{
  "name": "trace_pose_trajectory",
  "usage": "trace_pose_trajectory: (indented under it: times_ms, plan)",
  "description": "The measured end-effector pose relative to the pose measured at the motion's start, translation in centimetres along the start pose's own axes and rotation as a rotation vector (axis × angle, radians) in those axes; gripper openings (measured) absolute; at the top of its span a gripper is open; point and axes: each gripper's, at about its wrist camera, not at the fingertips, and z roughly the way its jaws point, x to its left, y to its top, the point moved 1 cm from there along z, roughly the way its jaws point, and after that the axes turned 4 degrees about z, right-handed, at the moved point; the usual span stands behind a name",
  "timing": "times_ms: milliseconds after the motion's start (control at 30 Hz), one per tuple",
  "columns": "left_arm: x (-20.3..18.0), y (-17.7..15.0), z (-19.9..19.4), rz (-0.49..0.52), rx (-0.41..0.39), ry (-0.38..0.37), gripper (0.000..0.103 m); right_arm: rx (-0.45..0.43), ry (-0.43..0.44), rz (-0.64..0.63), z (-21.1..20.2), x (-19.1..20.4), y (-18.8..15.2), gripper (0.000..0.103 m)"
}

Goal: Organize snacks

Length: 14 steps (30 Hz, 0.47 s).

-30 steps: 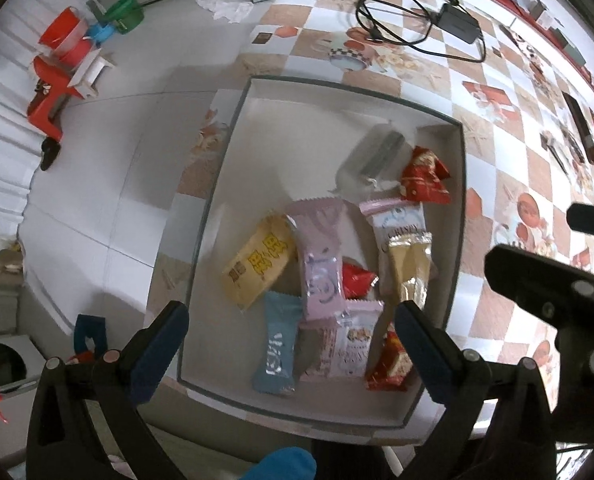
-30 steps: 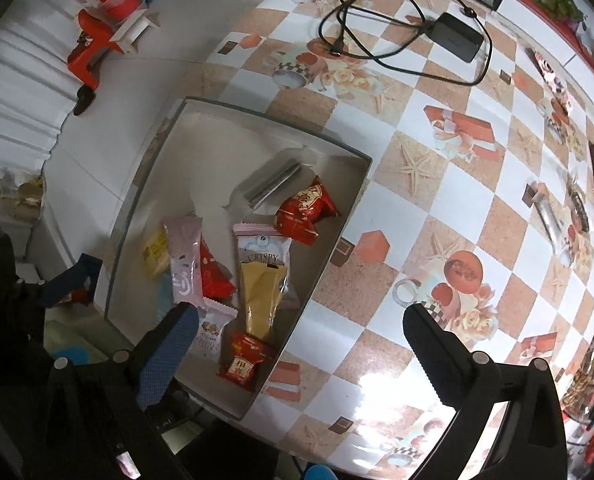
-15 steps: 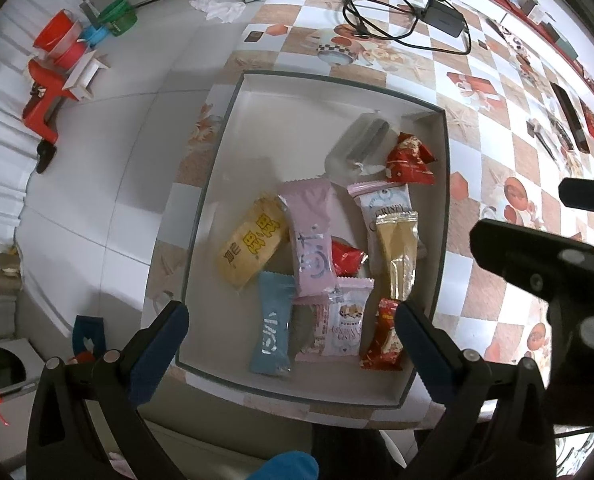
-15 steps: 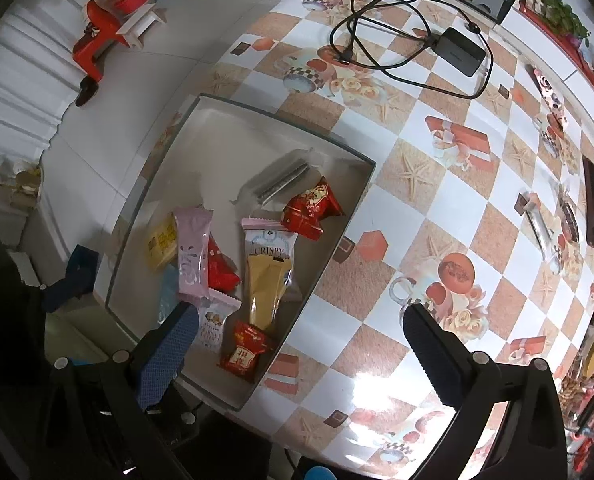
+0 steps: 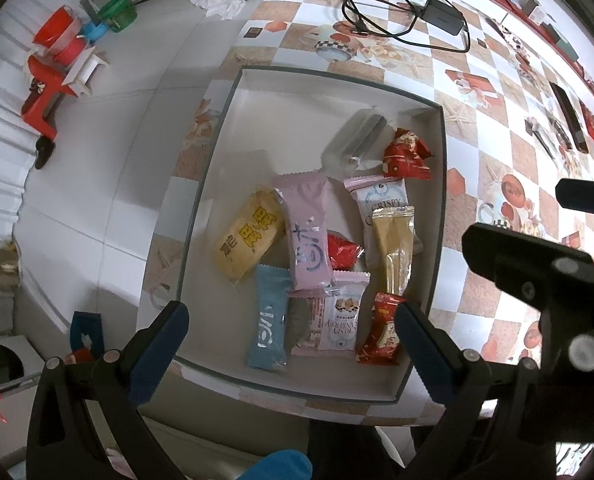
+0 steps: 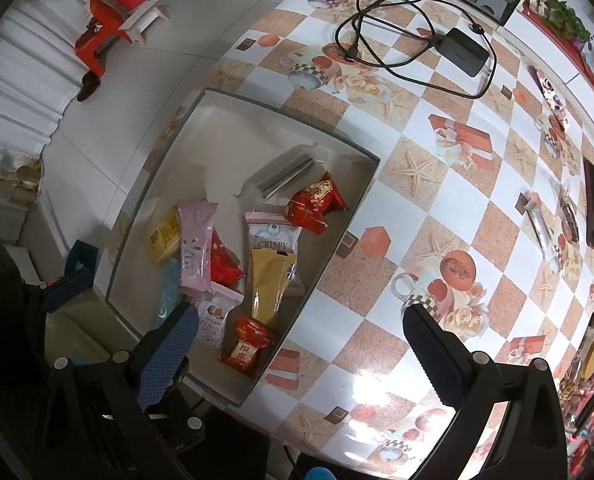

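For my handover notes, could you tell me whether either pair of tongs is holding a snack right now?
Neither: left tongs and right tongs are open and empty above the tray.

A shallow box [image 5: 233, 128] sat at the table [image 6: 437, 216] edge, snack packets lying inside it. In the left wrist view, taking the box centre as the dial, a foil packet [image 5: 357, 140] lay at one o'clock, a small pouch [image 5: 407, 156] just beside it at two. A long wafer bar [image 5: 393, 252] rested on the "CRISPY" packet [image 5: 381, 204] at four. Three packets lay side by side toward six, one [image 5: 303, 228] overlapping another [image 5: 339, 316]. Beyond the box, at twelve, a power adapter [image 6: 465, 52] and its cable [image 6: 377, 20] lay on the table.
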Motion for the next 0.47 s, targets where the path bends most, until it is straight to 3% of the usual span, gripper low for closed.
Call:
trace_pose_trajectory:
  times_ms: [367,467]
  plan:
    - [0.66,-0.09,0.51,-0.027,0.008,0.003,0.103,0.001,-0.023,-0.046,0.15,0.56,-0.26,0.103]
    - [0.79,-0.27,0.21,-0.028,-0.013,-0.048,0.103,0.003,-0.024,-0.045,0.27,0.54,-0.31,0.103]
